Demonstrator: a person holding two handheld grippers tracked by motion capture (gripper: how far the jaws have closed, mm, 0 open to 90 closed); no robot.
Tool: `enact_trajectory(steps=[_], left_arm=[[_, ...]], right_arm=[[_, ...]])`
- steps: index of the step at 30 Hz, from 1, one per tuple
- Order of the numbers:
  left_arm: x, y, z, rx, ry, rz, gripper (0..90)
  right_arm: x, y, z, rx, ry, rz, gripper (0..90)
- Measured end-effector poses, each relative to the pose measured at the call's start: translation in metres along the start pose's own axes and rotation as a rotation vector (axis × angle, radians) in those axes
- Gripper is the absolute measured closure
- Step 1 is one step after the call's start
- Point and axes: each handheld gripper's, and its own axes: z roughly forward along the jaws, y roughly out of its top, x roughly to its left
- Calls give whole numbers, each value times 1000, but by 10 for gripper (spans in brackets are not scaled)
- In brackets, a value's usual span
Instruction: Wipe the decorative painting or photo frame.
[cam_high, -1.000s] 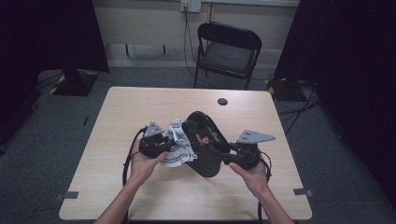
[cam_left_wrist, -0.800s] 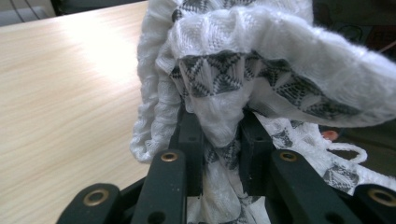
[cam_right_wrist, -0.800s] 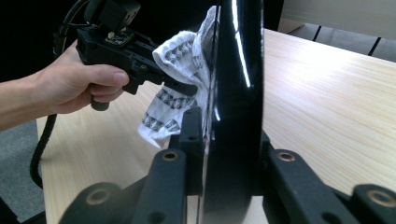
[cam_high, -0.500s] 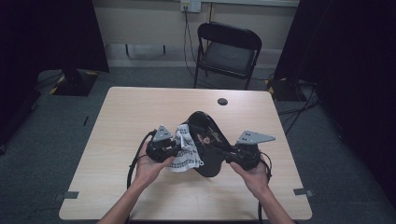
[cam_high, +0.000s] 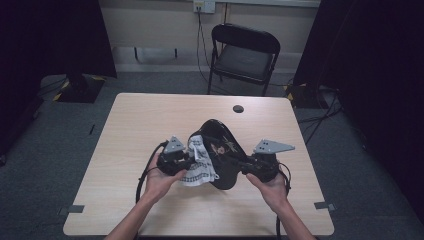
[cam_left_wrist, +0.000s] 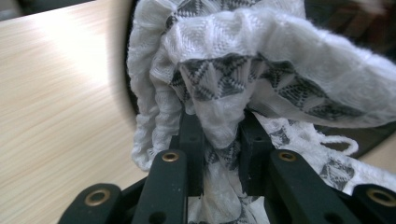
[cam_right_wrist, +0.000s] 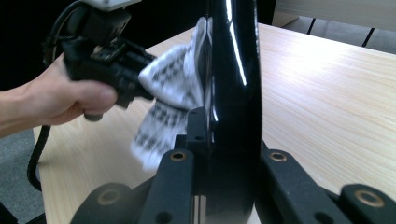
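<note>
A glossy black dish (cam_high: 222, 150) with a pale pattern on its face stands on edge above the table. My right gripper (cam_high: 241, 166) is shut on its rim at the right side. In the right gripper view the dish (cam_right_wrist: 233, 70) rises edge-on between the jaws of the right gripper (cam_right_wrist: 229, 135). My left gripper (cam_high: 189, 161) is shut on a white cloth (cam_high: 201, 165) with a black triangle pattern, pressed against the dish's left face. In the left gripper view the cloth (cam_left_wrist: 261, 60) bunches over the left gripper (cam_left_wrist: 219, 135). The right gripper view also shows the cloth (cam_right_wrist: 173, 84).
The wooden table (cam_high: 150, 115) has bare room to the left and at the back. A small dark round disc (cam_high: 238, 108) lies near its far edge. A black folding chair (cam_high: 245, 55) stands behind the table. Cables trail from both grippers toward the front edge.
My left gripper has slid to the right with the cloth, closer against the dish. The right gripper and the dish have stayed in place.
</note>
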Motion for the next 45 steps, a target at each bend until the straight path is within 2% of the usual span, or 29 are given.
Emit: enact_trajectory(steps=[2,4,11,14,18,21,25,27,30,35,38,42,45], left_arm=[[-5,3,0,3,-8,19,753],[-3,3,-1,-2,1,12,757],[31,-8,-9,10,101,-69,758],[37,-12,-11,9,113,-89,758],[33,-11,-10,11,99,-74,758],[21,-8,-6,12,63,-36,758],[4,-8,4,38,13,23,757],[0,-8,7,39,-6,27,756],[3,-8,6,38,4,14,756],[16,-9,0,21,61,-25,756],[22,-12,-1,34,79,-26,754],[22,-13,1,50,78,-27,755],[16,-11,3,45,48,-23,756]], right_arm=[[-1,-1,-1,-1,0,-1,806],[-1,-1,-2,2,2,6,808],[0,0,-2,10,9,7,809],[2,1,-2,11,13,0,806],[3,1,-2,11,14,-5,805],[1,0,-3,8,14,3,808],[-2,-1,-4,3,8,13,807],[-2,-1,-4,3,5,11,806],[-3,-2,-5,3,5,13,807],[-2,-2,-5,6,9,8,806],[-1,-1,-5,6,12,4,805],[-1,-1,-5,6,9,5,805],[-3,-1,-5,4,6,11,807]])
